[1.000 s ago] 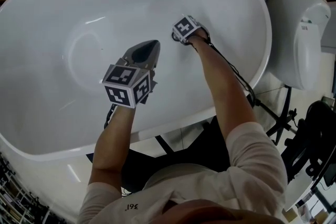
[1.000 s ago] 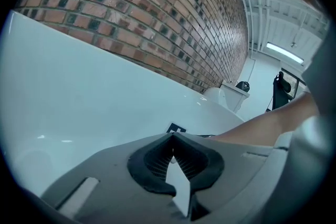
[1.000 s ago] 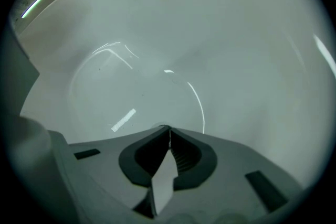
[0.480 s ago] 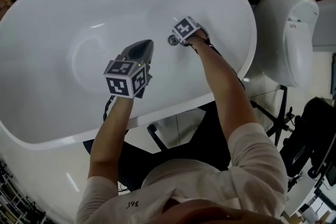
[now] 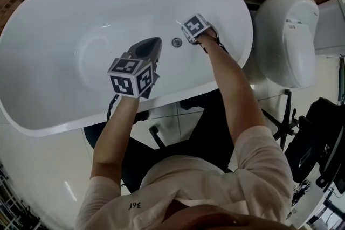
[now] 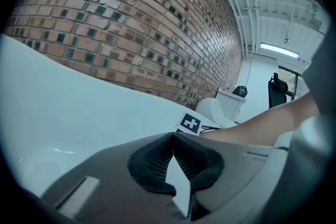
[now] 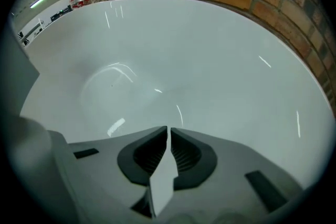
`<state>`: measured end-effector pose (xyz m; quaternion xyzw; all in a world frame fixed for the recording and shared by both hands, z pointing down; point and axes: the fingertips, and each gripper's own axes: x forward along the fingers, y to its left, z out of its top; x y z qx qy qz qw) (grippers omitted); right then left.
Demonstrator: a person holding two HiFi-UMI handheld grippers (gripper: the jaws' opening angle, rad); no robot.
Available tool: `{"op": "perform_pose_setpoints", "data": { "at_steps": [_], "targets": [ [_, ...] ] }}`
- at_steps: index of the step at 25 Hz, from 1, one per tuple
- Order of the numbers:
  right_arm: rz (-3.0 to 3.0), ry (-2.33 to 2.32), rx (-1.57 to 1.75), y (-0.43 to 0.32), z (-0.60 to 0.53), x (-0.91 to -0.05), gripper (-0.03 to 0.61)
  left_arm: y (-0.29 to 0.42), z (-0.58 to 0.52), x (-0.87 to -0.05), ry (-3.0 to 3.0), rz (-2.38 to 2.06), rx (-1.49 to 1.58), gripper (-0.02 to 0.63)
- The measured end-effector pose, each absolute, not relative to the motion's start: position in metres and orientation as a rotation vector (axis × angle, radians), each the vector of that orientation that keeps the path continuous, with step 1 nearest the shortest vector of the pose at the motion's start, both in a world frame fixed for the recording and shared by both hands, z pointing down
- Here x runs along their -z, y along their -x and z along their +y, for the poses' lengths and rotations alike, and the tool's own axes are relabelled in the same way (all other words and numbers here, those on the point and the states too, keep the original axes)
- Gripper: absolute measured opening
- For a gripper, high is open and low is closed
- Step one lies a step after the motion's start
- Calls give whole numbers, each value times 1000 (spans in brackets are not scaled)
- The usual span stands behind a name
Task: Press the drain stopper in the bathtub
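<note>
The round metal drain stopper [image 5: 177, 42] sits on the floor of the white bathtub [image 5: 81, 13]. My right gripper [image 5: 194, 28] hovers just right of the stopper and apart from it; its marker cube hides its jaws in the head view. In the right gripper view its jaws [image 7: 168, 131] are shut and empty, facing the bare tub wall [image 7: 184, 50]. My left gripper [image 5: 155, 42] is held over the tub floor left of the stopper. Its jaws [image 6: 172, 136] are shut on nothing. The right gripper's cube [image 6: 190, 124] shows beyond them.
A white toilet [image 5: 285, 35] stands right of the tub, also in the left gripper view as the toilet [image 6: 223, 105]. A brick wall [image 6: 131, 23] runs behind the tub. Black stands and cables [image 5: 318, 143] crowd the floor at right.
The head view has pulled back, so more of the tub shows. My right gripper has come off the stopper, which now lies uncovered to its left. The left gripper has held its place.
</note>
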<state>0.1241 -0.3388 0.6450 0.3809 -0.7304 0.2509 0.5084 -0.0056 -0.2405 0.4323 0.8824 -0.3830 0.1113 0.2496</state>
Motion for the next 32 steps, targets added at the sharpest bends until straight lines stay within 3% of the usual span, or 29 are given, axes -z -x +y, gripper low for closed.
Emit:
{"op": "perform_pose_setpoints", "data": {
  "at_steps": [32],
  "targets": [
    [-1891,-1180,-336,-157,-275,-449,35,26,-139,-314,-2502,-1209,-139,3]
  ]
}}
